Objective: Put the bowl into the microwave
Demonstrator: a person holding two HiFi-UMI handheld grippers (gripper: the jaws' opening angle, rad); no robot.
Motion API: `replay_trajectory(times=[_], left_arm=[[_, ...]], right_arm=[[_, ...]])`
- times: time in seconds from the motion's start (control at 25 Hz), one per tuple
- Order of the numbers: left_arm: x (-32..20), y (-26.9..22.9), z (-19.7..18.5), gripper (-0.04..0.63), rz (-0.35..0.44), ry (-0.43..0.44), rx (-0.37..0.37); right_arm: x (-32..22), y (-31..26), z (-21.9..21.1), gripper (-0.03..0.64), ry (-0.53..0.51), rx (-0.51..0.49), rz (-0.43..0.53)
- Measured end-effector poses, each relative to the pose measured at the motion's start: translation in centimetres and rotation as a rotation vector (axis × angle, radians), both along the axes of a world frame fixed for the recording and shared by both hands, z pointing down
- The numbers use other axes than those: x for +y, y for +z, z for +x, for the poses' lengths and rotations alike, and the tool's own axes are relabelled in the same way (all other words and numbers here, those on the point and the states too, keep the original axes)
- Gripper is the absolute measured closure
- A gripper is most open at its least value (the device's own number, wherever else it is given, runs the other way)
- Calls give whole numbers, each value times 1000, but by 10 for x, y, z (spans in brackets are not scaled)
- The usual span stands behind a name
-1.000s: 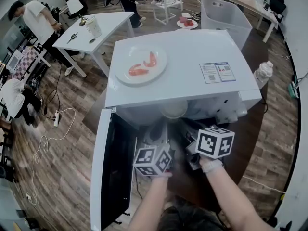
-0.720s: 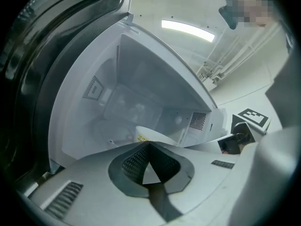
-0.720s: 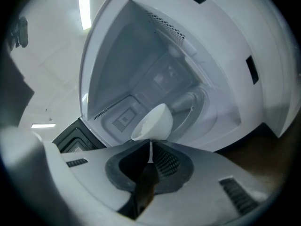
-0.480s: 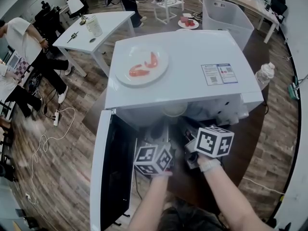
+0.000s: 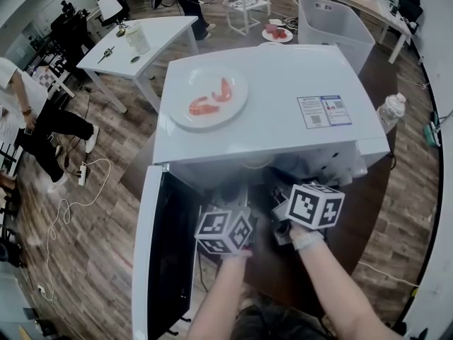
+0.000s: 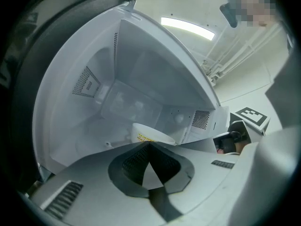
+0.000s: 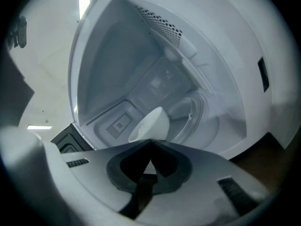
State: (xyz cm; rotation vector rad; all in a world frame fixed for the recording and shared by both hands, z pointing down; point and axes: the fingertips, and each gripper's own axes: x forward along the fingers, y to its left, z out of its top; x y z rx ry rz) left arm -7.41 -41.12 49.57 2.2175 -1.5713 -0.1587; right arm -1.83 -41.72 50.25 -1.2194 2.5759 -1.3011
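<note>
Bright, even light; strong fisheye edge distortion.

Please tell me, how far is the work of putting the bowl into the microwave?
Done: the microwave door is open and the bowl is inside the opening. In hand: the left gripper and right gripper both appear shut on its rim, holding it in front of the glass turntable. Left: set it down, let go, pull both grippers out.

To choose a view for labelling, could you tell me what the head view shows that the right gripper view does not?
Head view only: the plate of red food and the label on the microwave's top. Right gripper view only: the bowl at the right gripper's shut jaw tips, the glass turntable behind it. Both: the open microwave.
</note>
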Motion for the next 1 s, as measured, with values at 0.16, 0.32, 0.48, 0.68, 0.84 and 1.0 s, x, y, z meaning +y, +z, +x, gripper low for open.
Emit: replay_trajectory(times=[0.16, 0.32, 0.48, 0.68, 0.84, 1.0], left_arm=[[-4, -1, 0, 595, -5, -5, 3], [-8, -1, -2, 594, -7, -9, 6], [-10, 0, -1, 595, -8, -13, 13], [-11, 0, 2, 595, -13, -7, 10], [-11, 0, 3, 595, -14, -1, 1], [-10, 3, 4, 595, -17, 12, -1]], right_arm=[[-4, 0, 1, 612, 12, -4, -2], [-8, -1, 0, 612, 14, -6, 1], [-12, 0, 0, 612, 16, -5, 2], [-15, 1, 0, 612, 20, -10, -3], [-16, 0, 0, 612, 27, -16, -4], [-15, 1, -1, 612, 25, -27, -6]])
